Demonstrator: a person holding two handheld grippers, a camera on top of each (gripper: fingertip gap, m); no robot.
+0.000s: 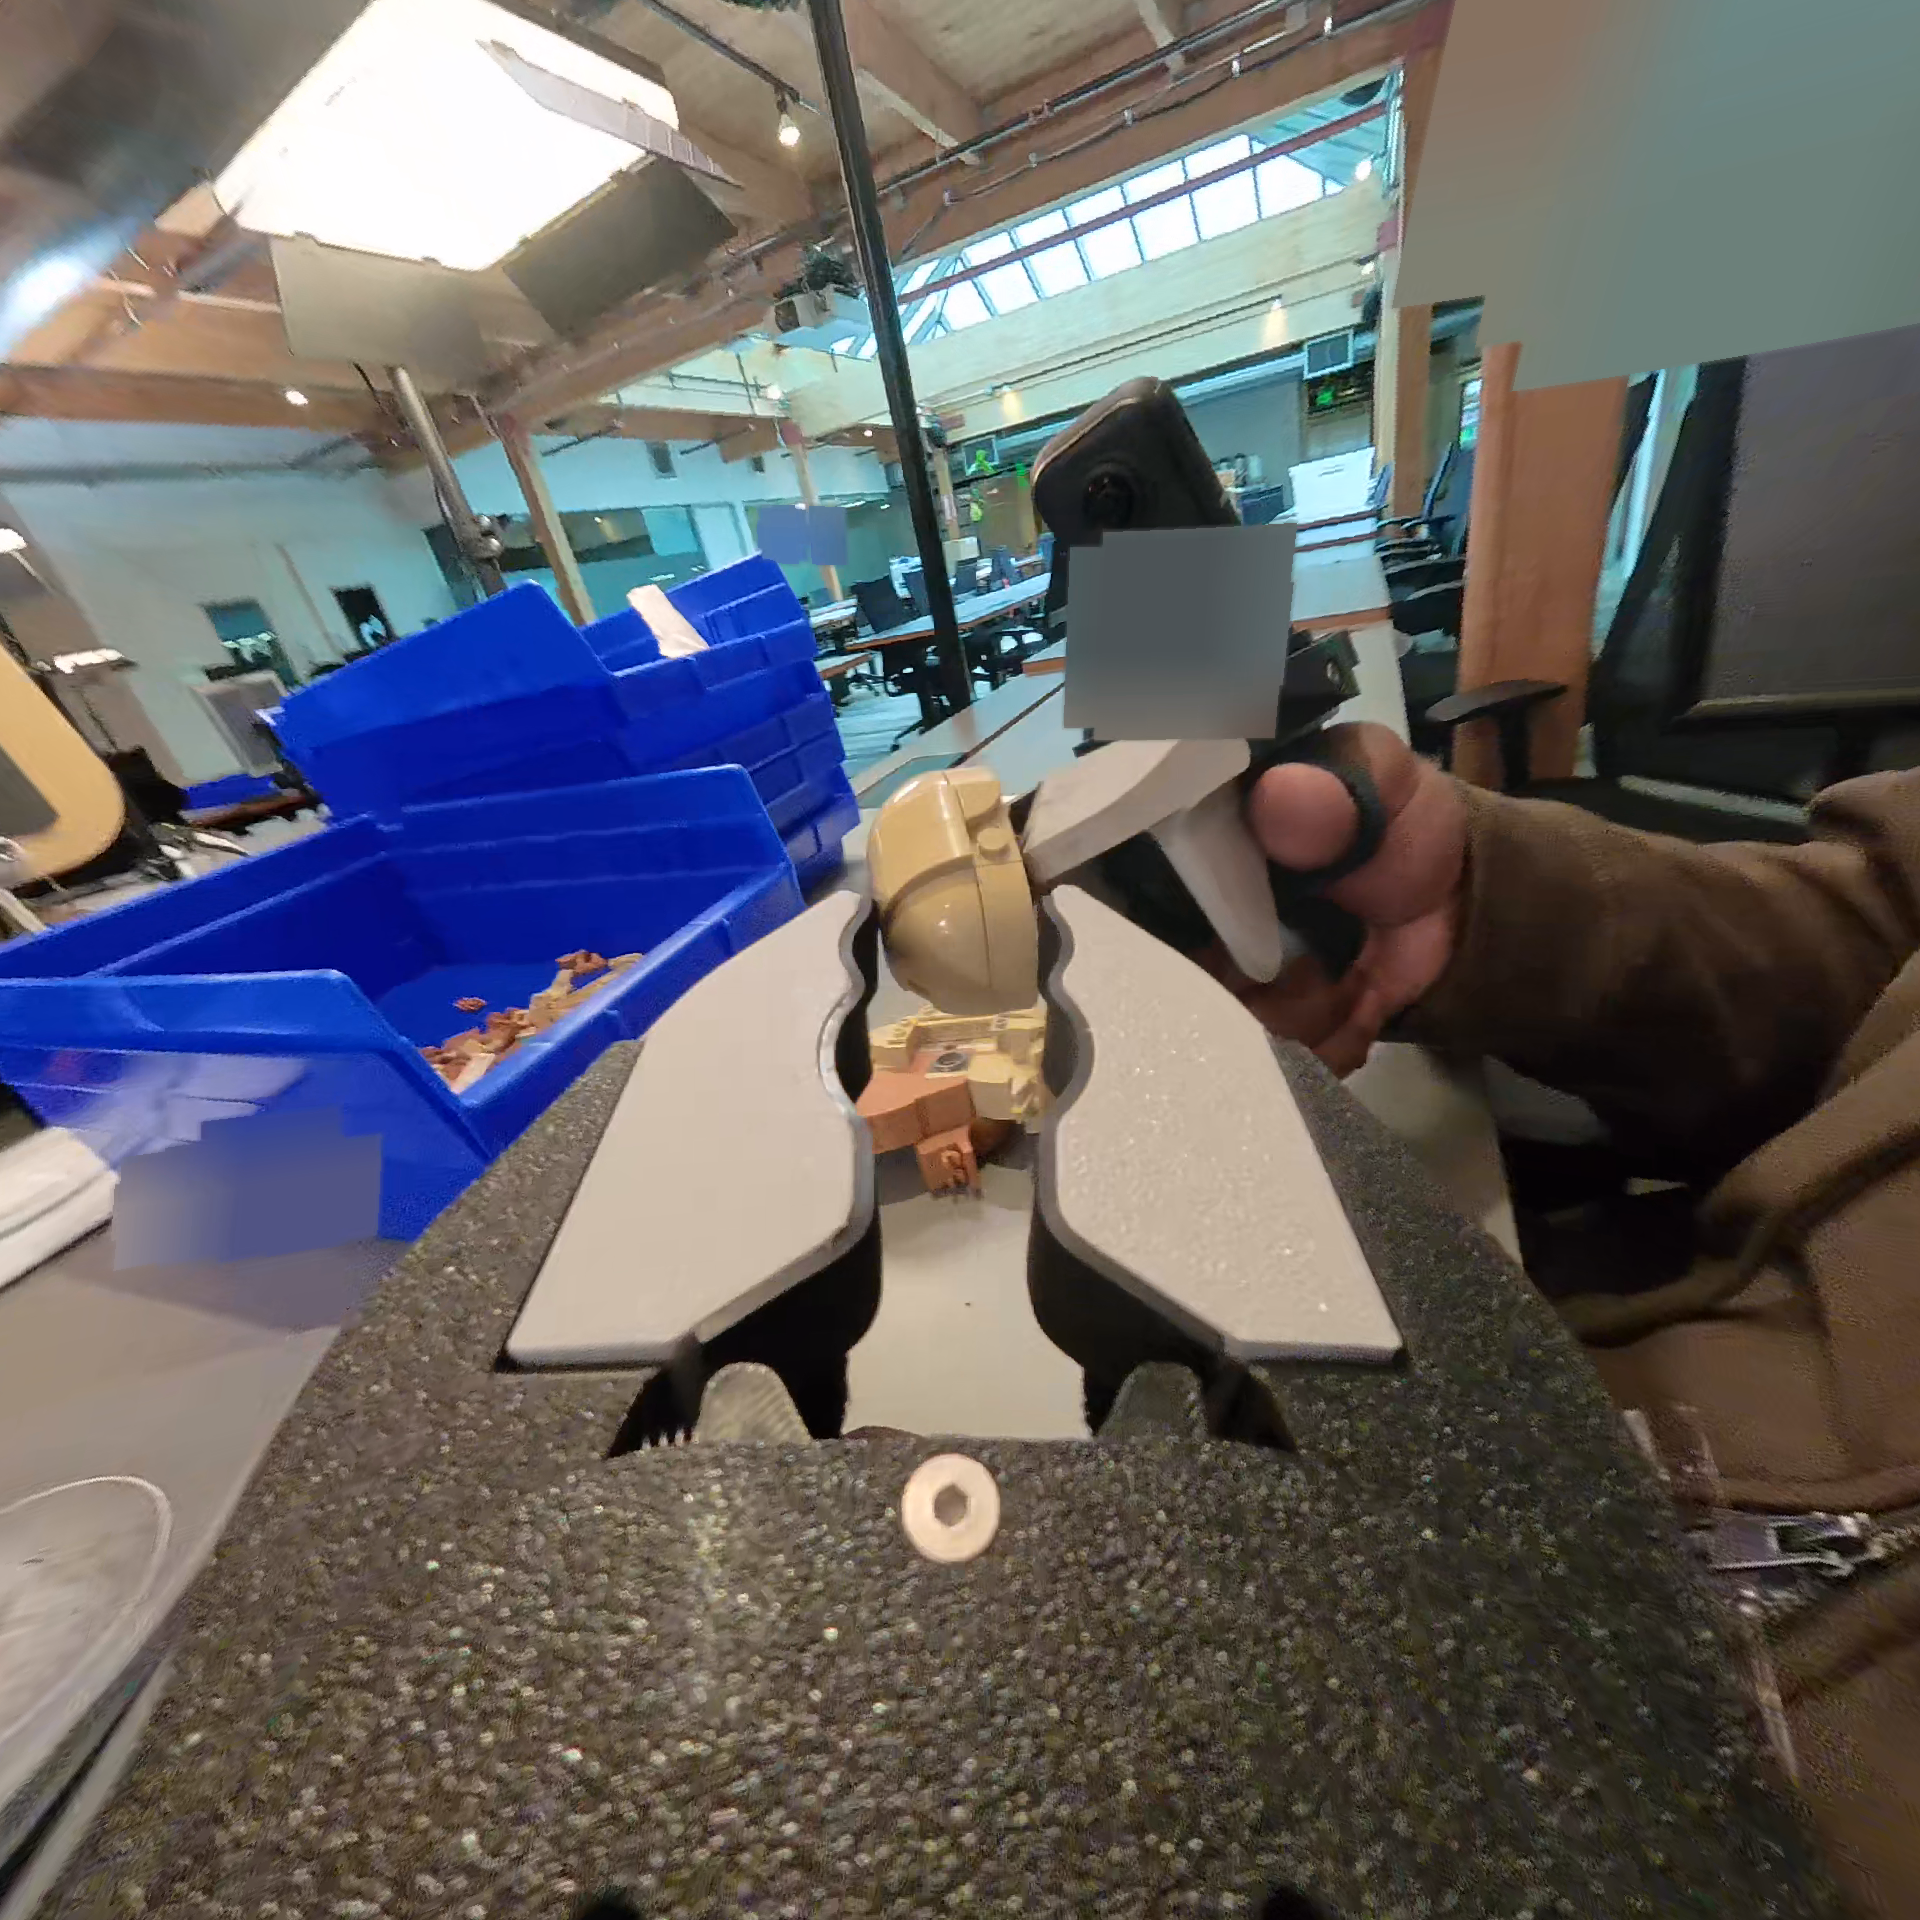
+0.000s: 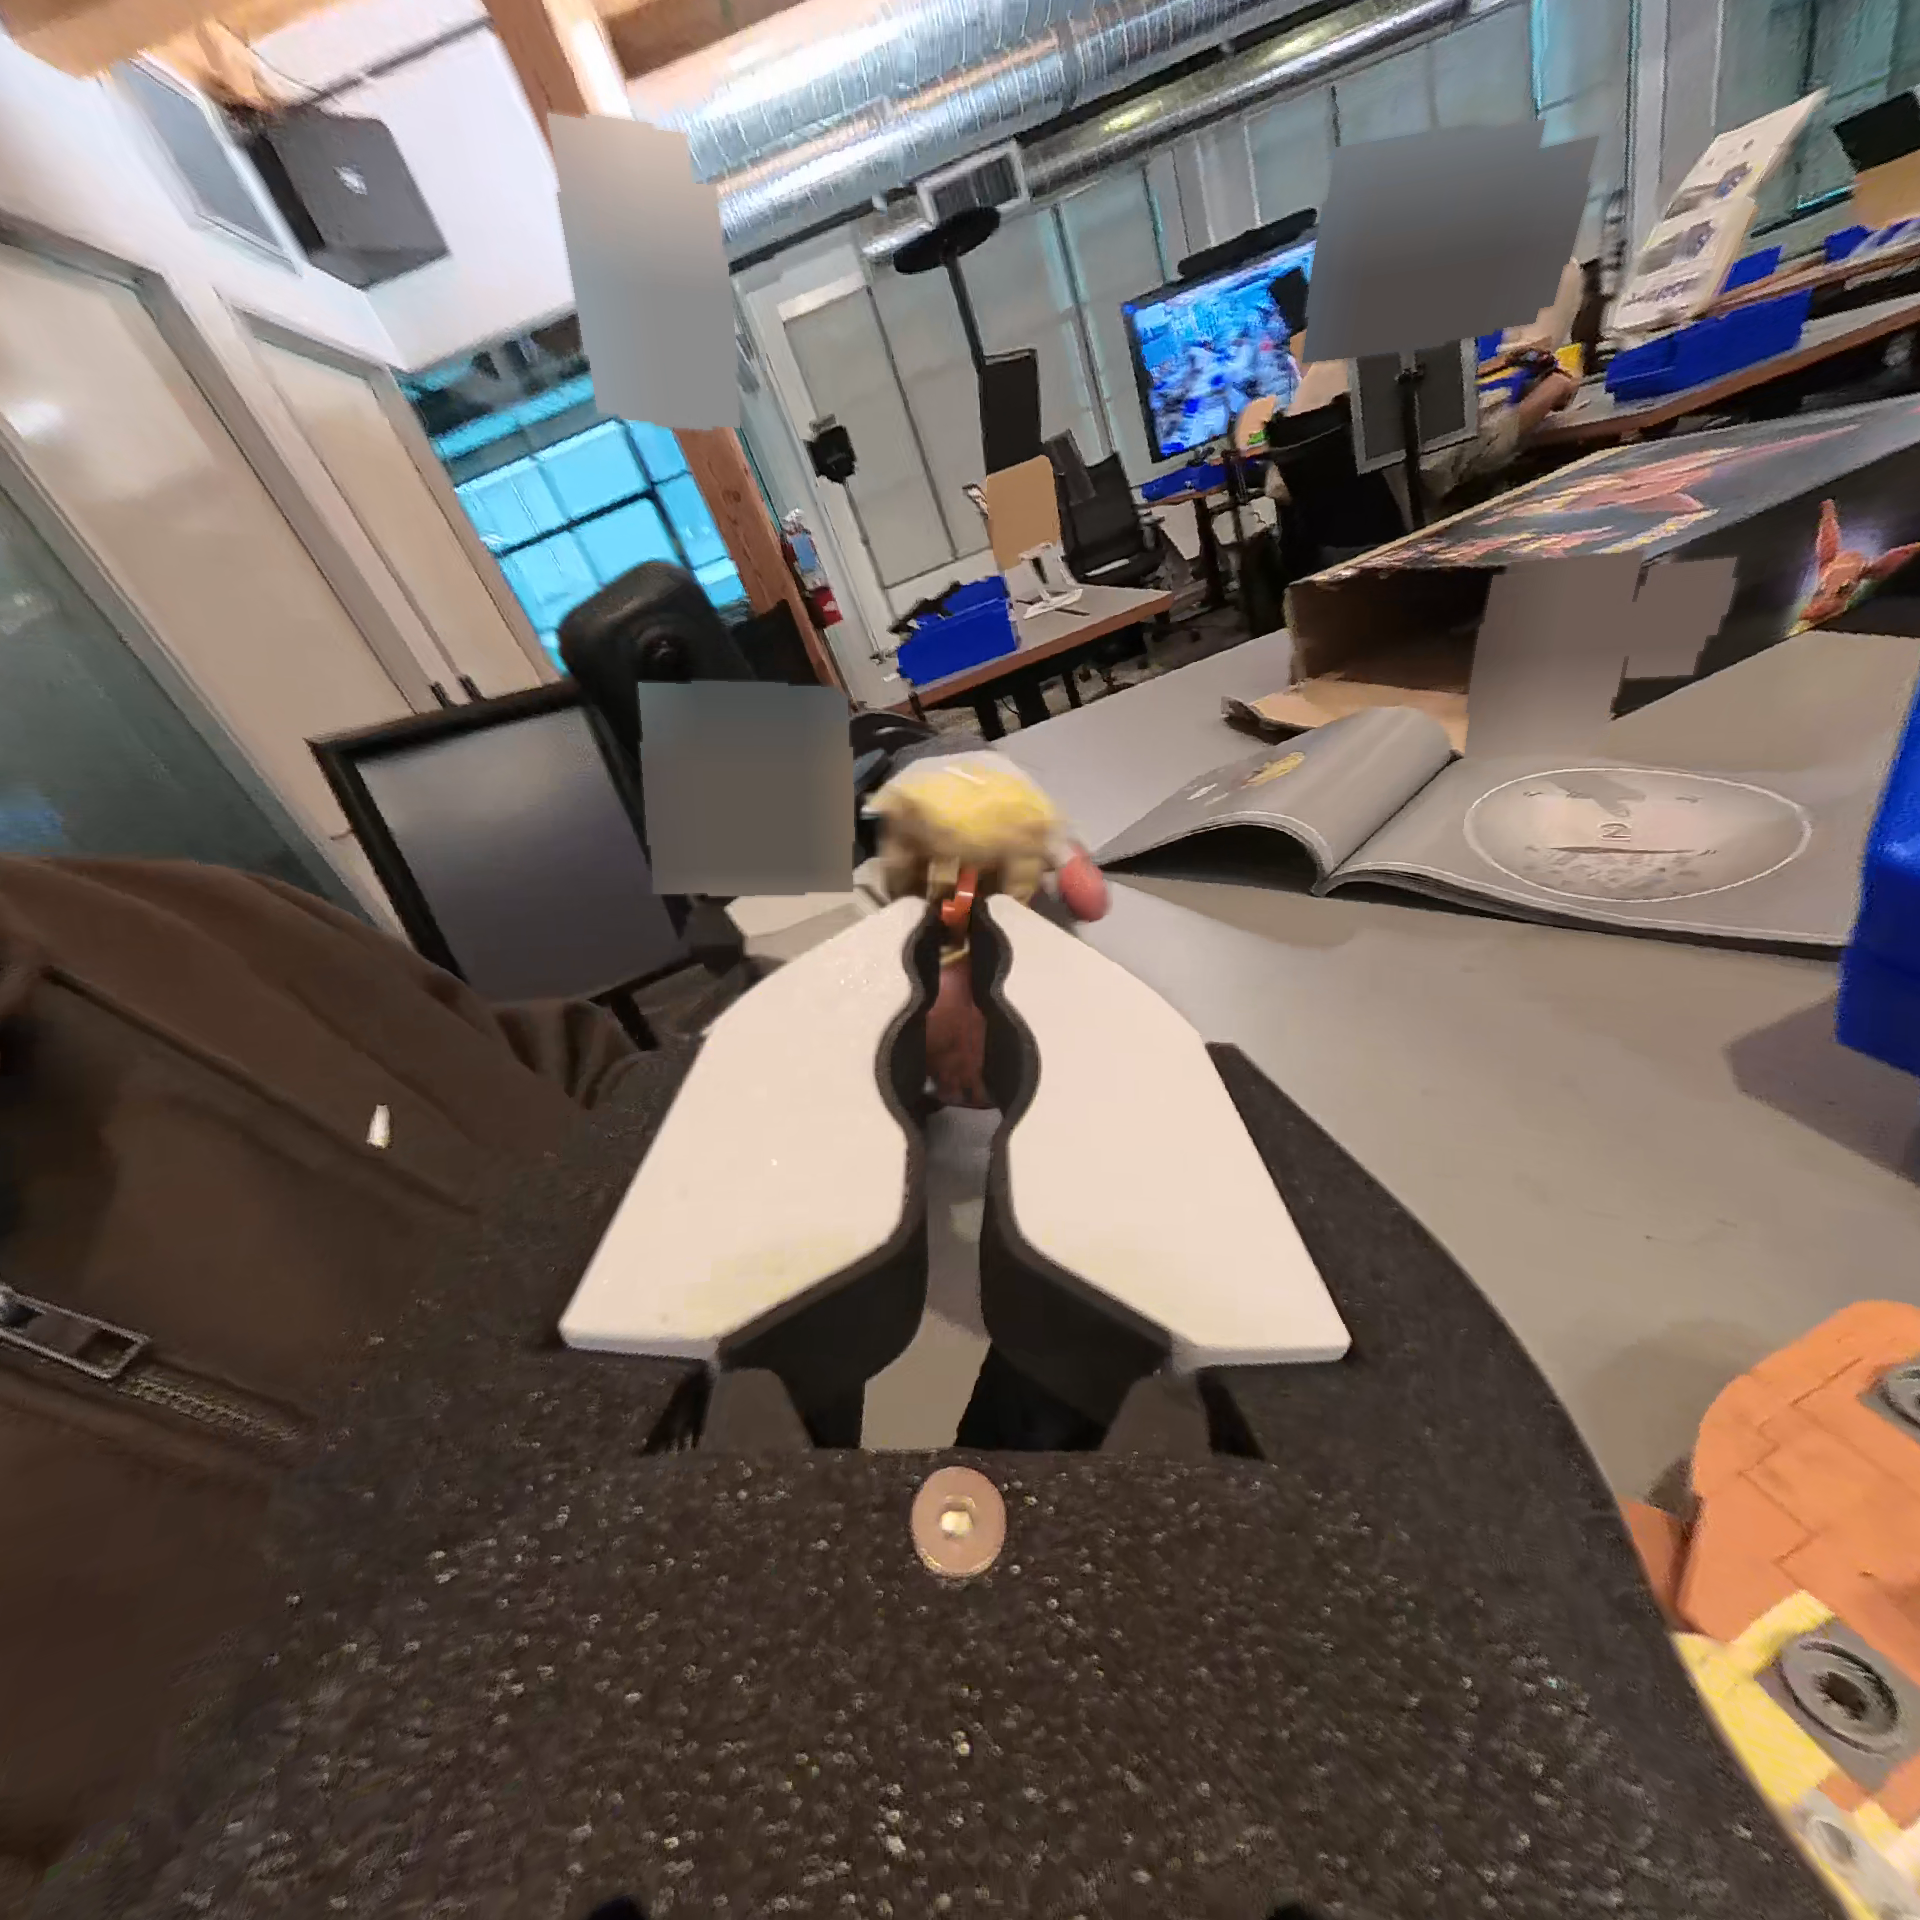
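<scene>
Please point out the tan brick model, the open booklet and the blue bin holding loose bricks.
tan brick model [image 1: 951, 914]: left wrist view, on its rounded dome.
open booklet [image 2: 1558, 842]: right wrist view, on its right-hand page.
blue bin [image 1: 582, 1049]: left wrist view, on its near rim.

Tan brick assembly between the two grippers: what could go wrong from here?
1. The left gripper holds the rounded tan brick assembly only near its fingertips, so it may pivot or slip.
2. The right gripper pinches just a small orange piece; a pull could snap it off.
3. The right wrist view is blurred, so contact is hard to confirm.
</scene>
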